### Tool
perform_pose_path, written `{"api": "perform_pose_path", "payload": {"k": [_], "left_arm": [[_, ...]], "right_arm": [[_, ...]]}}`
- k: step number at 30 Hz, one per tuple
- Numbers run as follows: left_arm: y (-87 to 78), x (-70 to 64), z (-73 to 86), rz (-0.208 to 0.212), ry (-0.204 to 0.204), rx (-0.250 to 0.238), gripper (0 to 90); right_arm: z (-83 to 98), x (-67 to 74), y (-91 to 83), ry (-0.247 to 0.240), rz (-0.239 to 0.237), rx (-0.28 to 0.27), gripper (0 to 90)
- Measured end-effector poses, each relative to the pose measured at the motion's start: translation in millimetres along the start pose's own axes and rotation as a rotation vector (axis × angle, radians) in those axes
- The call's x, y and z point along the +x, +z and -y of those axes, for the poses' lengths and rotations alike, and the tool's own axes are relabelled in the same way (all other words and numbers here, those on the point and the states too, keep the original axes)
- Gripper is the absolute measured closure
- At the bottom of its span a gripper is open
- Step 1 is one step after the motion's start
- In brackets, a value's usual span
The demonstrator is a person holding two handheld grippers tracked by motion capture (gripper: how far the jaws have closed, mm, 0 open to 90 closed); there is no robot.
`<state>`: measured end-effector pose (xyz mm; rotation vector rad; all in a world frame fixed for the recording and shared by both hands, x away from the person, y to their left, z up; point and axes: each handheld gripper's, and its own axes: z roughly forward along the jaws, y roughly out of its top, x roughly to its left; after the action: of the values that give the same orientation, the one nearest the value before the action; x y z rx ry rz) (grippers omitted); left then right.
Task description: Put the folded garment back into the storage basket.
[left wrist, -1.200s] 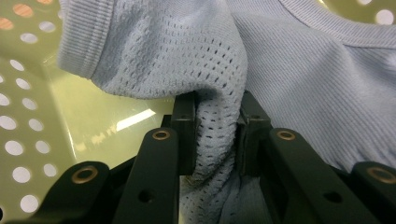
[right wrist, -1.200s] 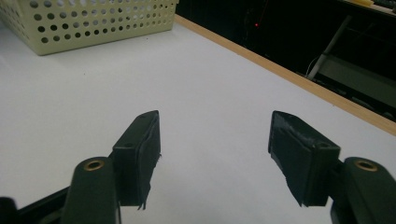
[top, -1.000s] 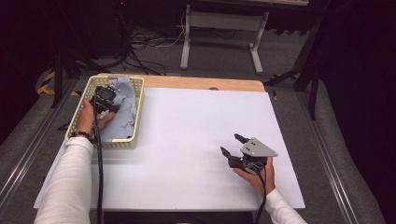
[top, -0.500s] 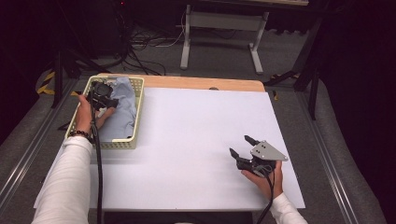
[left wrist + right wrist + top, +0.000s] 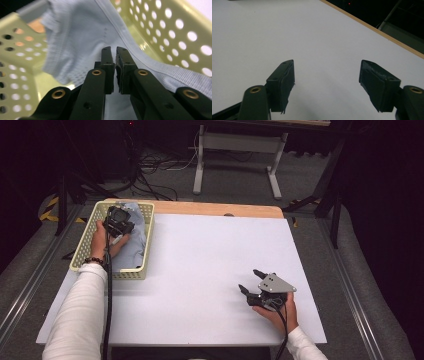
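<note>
A pale grey cloth (image 5: 135, 245) lies in a yellow perforated basket (image 5: 149, 237) at the table's far left. My left gripper (image 5: 120, 215) reaches into the basket. In the left gripper view its jaws (image 5: 115, 51) have just been closing and stand almost together, tips pressed into a fold of the cloth (image 5: 80, 37) in front of the basket wall (image 5: 175, 30). My right gripper (image 5: 249, 280) rests low over the white table near the front right. Its jaws (image 5: 327, 70) stand wide apart with bare table between them.
A white sheet (image 5: 210, 270) covers the table, with a wooden edge (image 5: 215, 209) along the back. Behind the table are a white stand's legs (image 5: 200, 175) and cables on a dark floor. Grey rails run along both sides.
The left gripper has moved toward the basket's back corner and its jaws have come together on the cloth. The right gripper slid slightly toward the front right and stayed open.
</note>
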<state>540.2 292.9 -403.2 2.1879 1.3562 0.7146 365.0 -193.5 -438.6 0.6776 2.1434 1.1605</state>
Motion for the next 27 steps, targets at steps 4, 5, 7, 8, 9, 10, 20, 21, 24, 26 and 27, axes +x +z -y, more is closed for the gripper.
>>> {"api": "perform_pose_path", "payload": {"k": [4,5,7,8,9,10,20,21,24,26,27], "left_arm": [[0.1,-1.2,-1.2,-0.014,0.01,0.013,83.6],[-1.5,-0.7,-1.1,-0.017,0.0,0.003,83.2],[-4.5,-0.1,-1.5,-0.027,-0.003,-0.009,82.6],[-6.1,0.0,-1.5,-0.024,-0.004,-0.016,82.4],[-7.4,-0.2,-1.6,-0.025,-0.011,-0.022,82.1],[-9.4,0.5,-2.3,-0.035,-0.001,-0.032,81.4],[-22.1,-9.9,-10.0,-0.03,-0.008,-0.118,78.8],[-23.2,-12.2,-10.9,-0.035,-0.014,-0.121,77.5],[-27.3,-17.3,-13.9,-0.027,-0.006,-0.145,75.2],[-29.4,-20.0,-15.4,-0.022,0.003,-0.159,74.6],[-30.8,-21.7,-16.4,-0.029,0.004,-0.168,72.2]], "right_arm": [[0.3,2.1,1.0,-0.011,-0.015,0.005,29.6],[0.3,2.4,1.2,-0.011,-0.016,0.005,29.6],[0.2,2.4,1.2,-0.011,-0.016,0.002,29.7],[0.2,2.3,1.0,-0.009,-0.016,0.001,29.6],[0.2,2.3,0.9,-0.008,-0.016,0.0,29.6],[0.1,2.3,0.8,-0.008,-0.015,-0.001,29.6],[-0.5,3.2,0.8,-0.007,-0.018,-0.005,29.5],[-0.4,3.2,0.8,-0.007,-0.019,-0.005,29.6],[-0.5,3.4,0.8,-0.009,-0.018,-0.006,29.5],[-0.2,3.1,1.1,-0.007,-0.019,-0.005,29.6],[0.0,2.8,1.3,-0.005,-0.018,-0.004,29.6]]}}
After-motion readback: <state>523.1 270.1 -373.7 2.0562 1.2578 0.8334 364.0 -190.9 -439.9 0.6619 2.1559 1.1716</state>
